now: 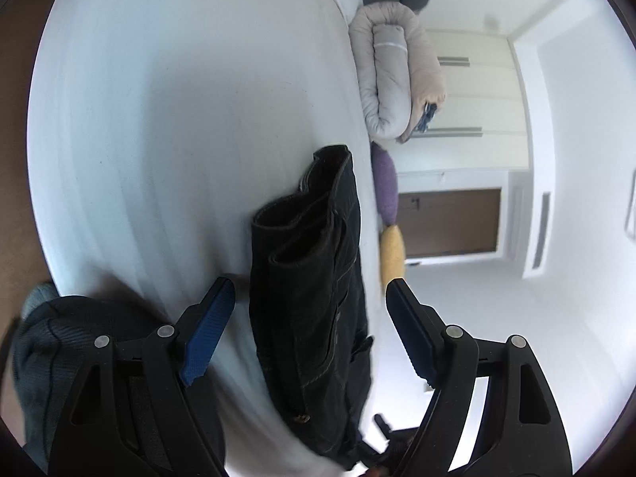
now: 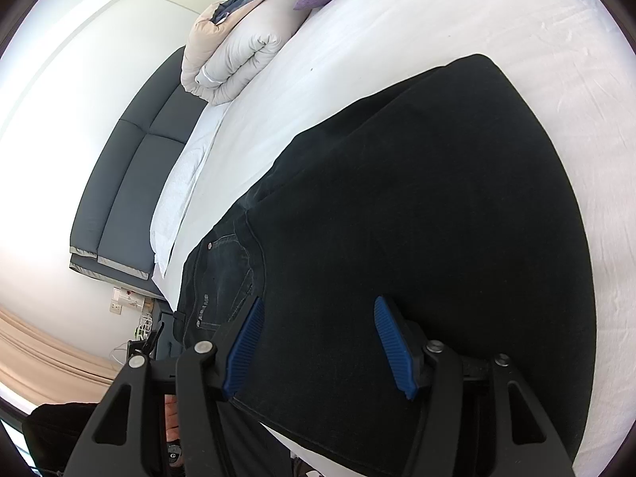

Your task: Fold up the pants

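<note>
The dark denim pants (image 2: 397, 218) are being approached flat on the white bed sheet (image 2: 437, 20), long axis running straight ahead between the spread, empty jaws of the nearer right gripper (image 2: 318, 346), while the left gripper (image 1: 310, 326) is likewise being held agape.

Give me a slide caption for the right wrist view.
Open right hand-held gripper over dark pants on white bed.
</note>
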`<state>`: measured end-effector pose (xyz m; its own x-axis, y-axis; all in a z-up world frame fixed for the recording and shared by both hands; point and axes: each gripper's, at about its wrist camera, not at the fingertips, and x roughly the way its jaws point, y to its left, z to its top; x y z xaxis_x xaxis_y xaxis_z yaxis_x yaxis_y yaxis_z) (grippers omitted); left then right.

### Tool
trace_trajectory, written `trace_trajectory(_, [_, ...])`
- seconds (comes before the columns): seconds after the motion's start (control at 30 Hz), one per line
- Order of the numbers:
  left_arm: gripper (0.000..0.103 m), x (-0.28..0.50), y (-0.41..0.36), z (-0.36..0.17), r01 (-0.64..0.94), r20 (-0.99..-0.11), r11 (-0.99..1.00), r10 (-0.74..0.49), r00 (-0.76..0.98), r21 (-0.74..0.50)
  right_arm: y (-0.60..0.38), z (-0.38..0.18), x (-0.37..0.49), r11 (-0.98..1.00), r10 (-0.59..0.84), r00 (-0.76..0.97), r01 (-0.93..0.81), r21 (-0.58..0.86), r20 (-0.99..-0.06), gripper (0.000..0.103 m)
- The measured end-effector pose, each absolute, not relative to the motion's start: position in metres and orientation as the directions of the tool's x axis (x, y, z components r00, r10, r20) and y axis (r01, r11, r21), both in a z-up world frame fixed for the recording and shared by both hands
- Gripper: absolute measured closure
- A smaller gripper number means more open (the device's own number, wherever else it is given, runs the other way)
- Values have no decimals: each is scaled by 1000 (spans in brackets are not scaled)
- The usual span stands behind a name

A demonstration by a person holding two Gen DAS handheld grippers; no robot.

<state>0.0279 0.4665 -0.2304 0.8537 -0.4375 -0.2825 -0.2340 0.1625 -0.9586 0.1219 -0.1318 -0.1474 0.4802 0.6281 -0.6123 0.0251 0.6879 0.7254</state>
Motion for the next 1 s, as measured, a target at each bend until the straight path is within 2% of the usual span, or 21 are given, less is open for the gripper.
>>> trace_trajectory(0.1, [26, 24, 469, -237, -222, -267, 150, -442, 857, -963, -132, -147, 122, 687, 629, 481, 26, 727, -611, 42])
trace_trajectory(0.47, [31, 30, 466, -249, -111, -105, 16, -476, 873, -994, -131, -146, 121, 691, 627, 481, 19, 723, -612, 42])
trace_trajectory(0.5, [38, 32, 466, -253, -110, -94, -7, -471, 877, -994, -131, -146, 121, 691, 627, 481, 19, 723, -612, 42])
trace_trajectory(0.53, [50, 32, 465, -258, -119, -94, -25, -466, 880, -993, -132, -146, 121, 690, 628, 480, 19, 723, -612, 42])
trace_trajectory(0.57, [55, 33, 464, -261, -131, -101, -32, -465, 879, -991, -132, -145, 121, 690, 628, 479, 22, 724, -613, 43])
trace_trajectory(0.63, [72, 36, 464, -264, -160, -131, -21, -469, 873, -987, -132, -143, 122, 689, 625, 477, 35, 724, -618, 44])
trace_trajectory(0.8, [83, 41, 465, -266, -197, -182, 18, -467, 865, -980, -112, -125, 131, 682, 656, 456, -18, 731, -601, 45])
trace_trajectory(0.9, [86, 45, 462, -248, -207, -244, 129, -461, 853, -970, -87, -116, 148, 676, 690, 407, -64, 734, -599, 64])
trace_trajectory(0.93, [87, 46, 461, -241, -205, -265, 176, -457, 849, -963, -77, -114, 155, 669, 705, 382, -80, 739, -597, 83])
trace_trajectory(0.97, [87, 46, 460, -235, -204, -281, 211, -454, 846, -956, -65, -113, 164, 670, 714, 354, -95, 736, -604, 97])
trace_trajectory(1.0, [88, 47, 458, -228, -204, -300, 250, -448, 842, -946, -57, -113, 170, 672, 717, 337, -104, 733, -610, 97])
